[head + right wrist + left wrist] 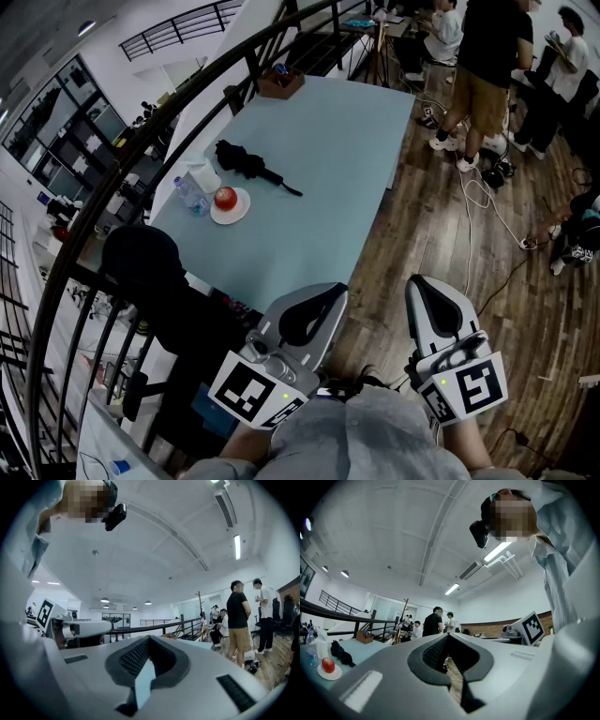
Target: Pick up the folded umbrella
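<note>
The folded black umbrella [247, 165] lies on the pale blue table [328, 169], toward its far left side. In the left gripper view the umbrella [341, 653] shows small at the lower left. Both grippers hover low, off the table's near end and well short of the umbrella. My left gripper [317, 305] is shut with nothing in it; its jaw tips meet [447, 636]. Beside it, my right gripper [427, 298] is also shut and empty, and its jaws touch at the tips [149, 637].
A red apple on a white plate [229, 203], a water bottle [191, 197] and a white tissue pack [205, 175] stand next to the umbrella. A brown box [280, 82] sits at the far end. A black railing [141, 159] runs on the left. People [487, 66] stand beyond, with cables [497, 216] on the floor.
</note>
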`<state>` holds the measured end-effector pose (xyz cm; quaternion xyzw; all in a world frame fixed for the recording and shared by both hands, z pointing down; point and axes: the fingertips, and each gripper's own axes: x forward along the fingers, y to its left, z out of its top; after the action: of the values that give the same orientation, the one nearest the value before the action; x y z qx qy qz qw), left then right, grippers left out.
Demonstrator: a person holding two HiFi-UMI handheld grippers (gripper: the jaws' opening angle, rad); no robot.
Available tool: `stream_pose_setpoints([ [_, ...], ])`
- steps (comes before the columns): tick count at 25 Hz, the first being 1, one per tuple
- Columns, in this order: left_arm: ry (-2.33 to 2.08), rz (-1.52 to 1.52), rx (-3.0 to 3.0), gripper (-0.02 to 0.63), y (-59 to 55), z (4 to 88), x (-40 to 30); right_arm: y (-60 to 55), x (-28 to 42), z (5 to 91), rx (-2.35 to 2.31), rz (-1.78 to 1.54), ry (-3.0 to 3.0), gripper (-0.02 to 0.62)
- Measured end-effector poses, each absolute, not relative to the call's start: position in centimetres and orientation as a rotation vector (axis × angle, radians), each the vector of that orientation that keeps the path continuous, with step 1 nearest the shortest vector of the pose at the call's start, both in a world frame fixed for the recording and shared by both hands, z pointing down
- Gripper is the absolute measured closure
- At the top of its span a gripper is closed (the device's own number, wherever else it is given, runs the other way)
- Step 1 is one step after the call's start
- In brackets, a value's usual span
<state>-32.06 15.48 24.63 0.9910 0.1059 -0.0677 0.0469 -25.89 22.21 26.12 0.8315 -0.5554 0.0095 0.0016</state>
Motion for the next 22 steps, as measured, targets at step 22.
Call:
stream_pose_setpoints([
  [22,0.394,-0.202,3.009,0.601,18.9,24.7,-29.2,26.1,-23.3,26.4,2.664,0.04,-1.684,0.595],
])
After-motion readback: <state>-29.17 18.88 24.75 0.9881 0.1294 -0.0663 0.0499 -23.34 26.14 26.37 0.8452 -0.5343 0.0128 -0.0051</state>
